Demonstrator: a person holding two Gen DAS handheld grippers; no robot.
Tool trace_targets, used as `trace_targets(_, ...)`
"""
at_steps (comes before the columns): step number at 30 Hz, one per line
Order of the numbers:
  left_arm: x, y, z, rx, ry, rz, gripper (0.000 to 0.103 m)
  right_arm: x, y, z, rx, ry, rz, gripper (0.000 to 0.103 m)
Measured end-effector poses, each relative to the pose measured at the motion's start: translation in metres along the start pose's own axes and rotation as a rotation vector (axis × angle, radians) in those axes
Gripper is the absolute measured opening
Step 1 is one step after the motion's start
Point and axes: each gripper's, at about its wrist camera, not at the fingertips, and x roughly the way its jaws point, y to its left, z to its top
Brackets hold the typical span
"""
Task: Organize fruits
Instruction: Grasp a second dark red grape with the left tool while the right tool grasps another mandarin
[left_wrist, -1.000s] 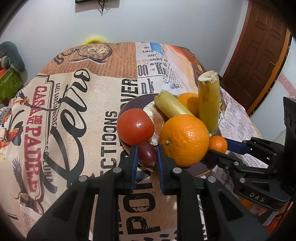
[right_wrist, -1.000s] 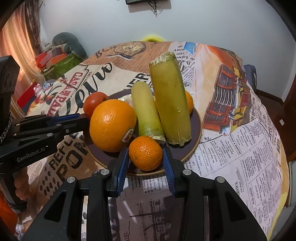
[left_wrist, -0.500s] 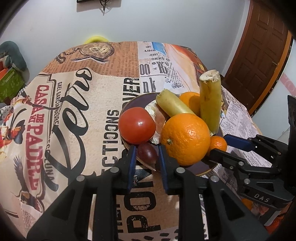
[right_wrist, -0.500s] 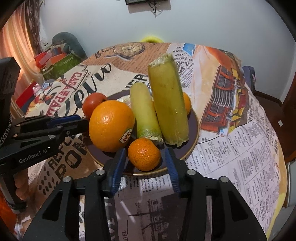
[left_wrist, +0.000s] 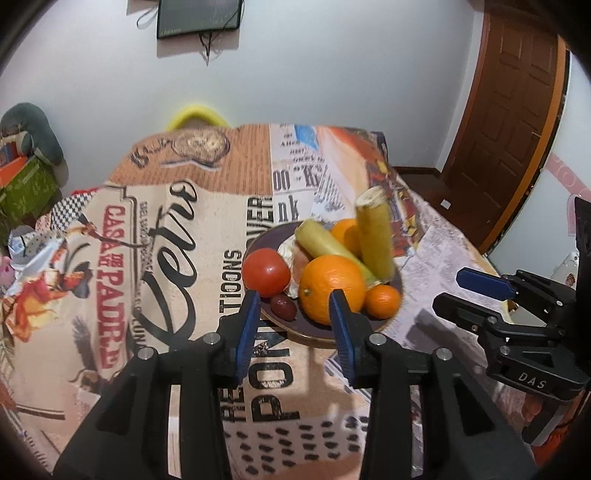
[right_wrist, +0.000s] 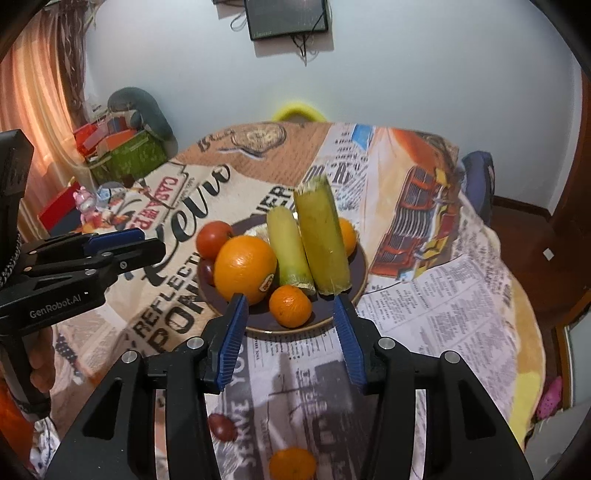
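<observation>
While both my pairs of tongs spread their jaws over the worktop (left_wrist: 166, 258), nothing sits between the blue pads of either. The left tongs (left_wrist: 293, 299) hang at the near left edge of the plate (left_wrist: 321, 334), the right tongs (right_wrist: 289, 301) at its near right edge, and neither touches the fruit. The plate already carries a tomato (left_wrist: 266, 271), a big orange (left_wrist: 330, 288), a mandarin (right_wrist: 290, 306), a small dark fruit (left_wrist: 282, 306) and two yellow-green stalks (right_wrist: 321, 243), whose long axes run from near to far.

Two pieces are not yet on the plate: a loose mandarin (right_wrist: 291, 463) and a loose dark fruit (right_wrist: 221, 426). Both lie on the worktop on the near side of the plate, closer to me than the right tongs' tips and beneath them. The mandarin sits in line with the gap between the jaws and the dark fruit a little to its left. Both are round, so no axis matters. The right hand looks the nearer; in my judgement it must draw back toward me and dip before it can grasp either.
</observation>
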Motion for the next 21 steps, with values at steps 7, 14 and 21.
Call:
trace_targets(7, -0.045, -0.017, -0.007, 0.019, -0.053, 0.004, 0.050, -0.040, 0.004, -0.010, -0.012, -0.031, -0.029, 0.047)
trace_targets(14, -0.060, -0.032, -0.027, 0.020, -0.034, 0.000, 0.061, -0.056, -0.004, -0.027, 0.011, -0.005, -0.064, 0.056)
trace_targets(21, -0.049, -0.048, -0.054, 0.012, 0.042, -0.019, 0.066, -0.053, -0.008, -0.050, 0.028, 0.059, -0.077, 0.056)
